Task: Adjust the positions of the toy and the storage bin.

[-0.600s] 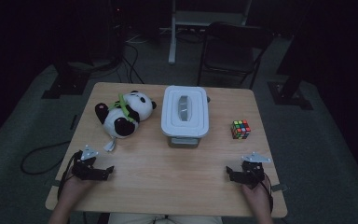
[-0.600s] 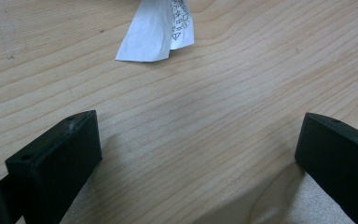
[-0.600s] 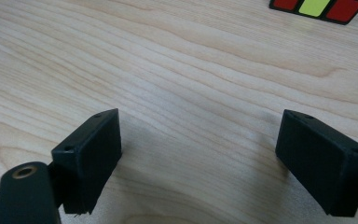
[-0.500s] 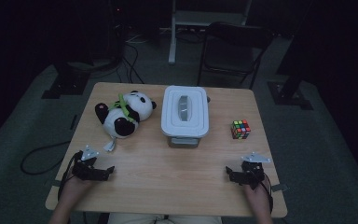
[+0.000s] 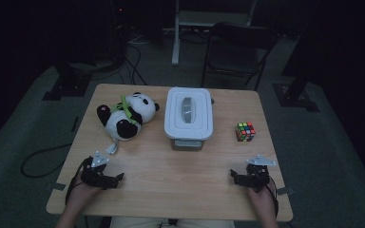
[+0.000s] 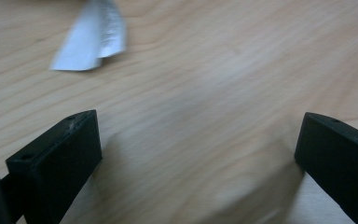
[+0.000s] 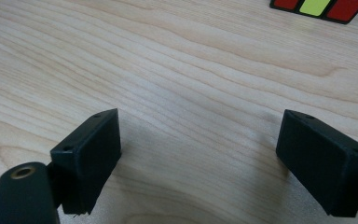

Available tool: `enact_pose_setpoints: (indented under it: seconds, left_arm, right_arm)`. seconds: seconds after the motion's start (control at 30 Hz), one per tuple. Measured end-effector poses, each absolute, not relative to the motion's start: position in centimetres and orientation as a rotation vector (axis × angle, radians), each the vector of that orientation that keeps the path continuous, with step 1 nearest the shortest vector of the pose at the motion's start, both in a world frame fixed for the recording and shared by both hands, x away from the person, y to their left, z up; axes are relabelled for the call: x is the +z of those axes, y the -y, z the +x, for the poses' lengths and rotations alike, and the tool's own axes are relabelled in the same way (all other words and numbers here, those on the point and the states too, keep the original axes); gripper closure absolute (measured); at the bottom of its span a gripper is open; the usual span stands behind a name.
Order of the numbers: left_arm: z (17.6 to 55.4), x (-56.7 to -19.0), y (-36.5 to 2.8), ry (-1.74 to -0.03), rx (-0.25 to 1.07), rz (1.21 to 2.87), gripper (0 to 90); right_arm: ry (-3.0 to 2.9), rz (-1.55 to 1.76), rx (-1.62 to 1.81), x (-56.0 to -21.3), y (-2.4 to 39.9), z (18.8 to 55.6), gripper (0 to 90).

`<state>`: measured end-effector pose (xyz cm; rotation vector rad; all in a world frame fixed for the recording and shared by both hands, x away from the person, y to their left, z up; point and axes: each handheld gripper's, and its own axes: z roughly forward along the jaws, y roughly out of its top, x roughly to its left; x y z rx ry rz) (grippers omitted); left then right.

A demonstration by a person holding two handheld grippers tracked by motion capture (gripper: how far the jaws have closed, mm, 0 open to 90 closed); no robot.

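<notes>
A black-and-white panda plush [image 5: 126, 116] lies on the far left of the wooden table [image 5: 171, 175], with its white tag [image 5: 111, 148] trailing toward me. That tag [image 6: 91, 39] also shows ahead of my left gripper. A white lidded container [image 5: 188, 116] stands at the middle, and a colour cube [image 5: 245, 131] sits to its right. The cube's lower edge [image 7: 319, 7] lies beyond my right gripper. My left gripper [image 5: 105, 176] [image 6: 198, 154] rests open near the front left edge. My right gripper [image 5: 247, 178] [image 7: 198, 149] rests open near the front right, with only bare wood between its jaws.
Bare wood stretches between the two grippers and up to the container. Beyond the table stand a dark chair [image 5: 240, 47] and stand legs [image 5: 66, 80] on a grey floor. A cable [image 5: 38, 161] loops on the floor at the left.
</notes>
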<state>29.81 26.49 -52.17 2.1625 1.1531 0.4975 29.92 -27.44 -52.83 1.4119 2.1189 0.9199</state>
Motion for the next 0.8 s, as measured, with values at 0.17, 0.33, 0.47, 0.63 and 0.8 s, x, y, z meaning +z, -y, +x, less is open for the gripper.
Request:
enact_pose_setpoints:
  seconds: [0.17, 0.33, 0.47, 0.63, 0.8]
  left_arm:
    - [30.3, -51.2, -24.4, -1.044, 0.494, 2.172, 1.0]
    - [31.5, -50.5, -22.3, -0.981, 0.457, 2.165, 1.0]
    - [32.9, -49.9, -20.7, -0.932, 0.457, 2.172, 1.0]
    - [34.9, -49.4, -18.8, -0.895, 0.461, 2.171, 1.0]
    - [36.5, -49.5, -17.1, -0.884, 0.417, 2.171, 1.1]
  right_arm:
    - [-2.102, 1.441, 0.928, -52.8, 27.4, 30.0, 13.0]
    - [-2.106, 1.436, 0.904, -52.8, 26.2, 30.4, 12.0]
    - [-2.136, 1.405, 0.921, -52.4, 25.0, 30.9, 12.7]
    - [-2.146, 1.335, 0.945, -51.2, 23.3, 32.6, 13.1]
    - [-2.127, 1.286, 0.952, -50.0, 22.0, 34.7, 13.3]
